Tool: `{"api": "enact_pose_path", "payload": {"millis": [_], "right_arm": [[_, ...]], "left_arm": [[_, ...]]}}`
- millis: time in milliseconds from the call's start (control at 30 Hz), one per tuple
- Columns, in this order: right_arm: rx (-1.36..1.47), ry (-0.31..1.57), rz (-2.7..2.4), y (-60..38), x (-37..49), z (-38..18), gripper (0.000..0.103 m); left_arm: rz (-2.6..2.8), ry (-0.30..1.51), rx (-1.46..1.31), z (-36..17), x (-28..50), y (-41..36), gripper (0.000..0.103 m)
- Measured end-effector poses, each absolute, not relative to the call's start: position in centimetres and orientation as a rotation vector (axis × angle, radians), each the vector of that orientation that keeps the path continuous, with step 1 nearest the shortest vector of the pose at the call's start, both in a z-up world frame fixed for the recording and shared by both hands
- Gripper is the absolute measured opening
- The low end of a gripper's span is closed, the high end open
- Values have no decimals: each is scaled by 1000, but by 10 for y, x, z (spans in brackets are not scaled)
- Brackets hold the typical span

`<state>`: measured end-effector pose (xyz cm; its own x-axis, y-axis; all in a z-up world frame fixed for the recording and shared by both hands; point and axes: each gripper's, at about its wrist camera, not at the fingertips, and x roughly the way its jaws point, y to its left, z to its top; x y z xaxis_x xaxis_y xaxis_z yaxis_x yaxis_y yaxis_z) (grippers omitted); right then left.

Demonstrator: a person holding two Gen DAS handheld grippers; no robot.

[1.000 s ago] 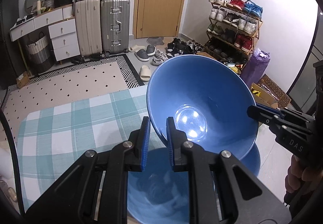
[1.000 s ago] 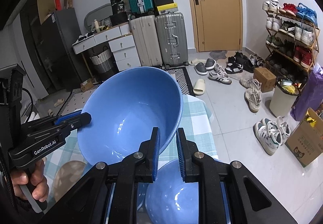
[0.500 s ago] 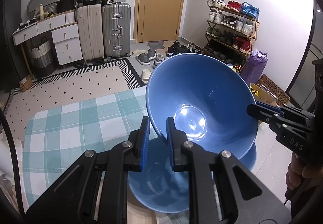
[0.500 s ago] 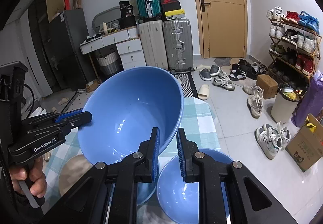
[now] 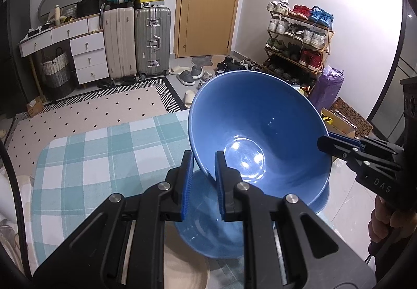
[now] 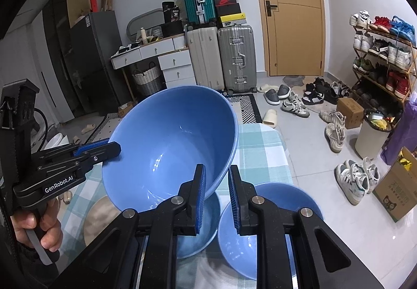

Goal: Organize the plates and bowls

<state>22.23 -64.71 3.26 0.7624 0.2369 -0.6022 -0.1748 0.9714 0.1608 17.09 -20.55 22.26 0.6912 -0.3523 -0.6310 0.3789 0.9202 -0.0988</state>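
While both grippers pinch opposite rim edges of the large glossy blue bowl (image 5: 258,137), left gripper (image 5: 203,158) and right gripper (image 6: 216,174) hold it tilted above two smaller blue bowls (image 6: 271,200) on the teal checked tablecloth (image 5: 104,153)

Table under a teal-and-white checked tablecloth (image 5: 104,158), rounded at the corners. Directly on the cloth: a blue bowl (image 6: 203,231), a second blue bowl (image 6: 271,210) just beside it near the table's right edge, and a round beige woven mat (image 6: 97,216) to the left.
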Motion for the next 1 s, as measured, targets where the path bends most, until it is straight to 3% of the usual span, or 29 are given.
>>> {"api": "enact_pose_path", "payload": {"millis": [567, 1000], "right_arm": [[116, 712, 256, -632, 216, 4, 18], [111, 760, 263, -625, 219, -29, 18]], "left_arm": [[-392, 713, 45, 201, 155, -187, 13], [-388, 765, 36, 155, 169, -179, 13]]}}
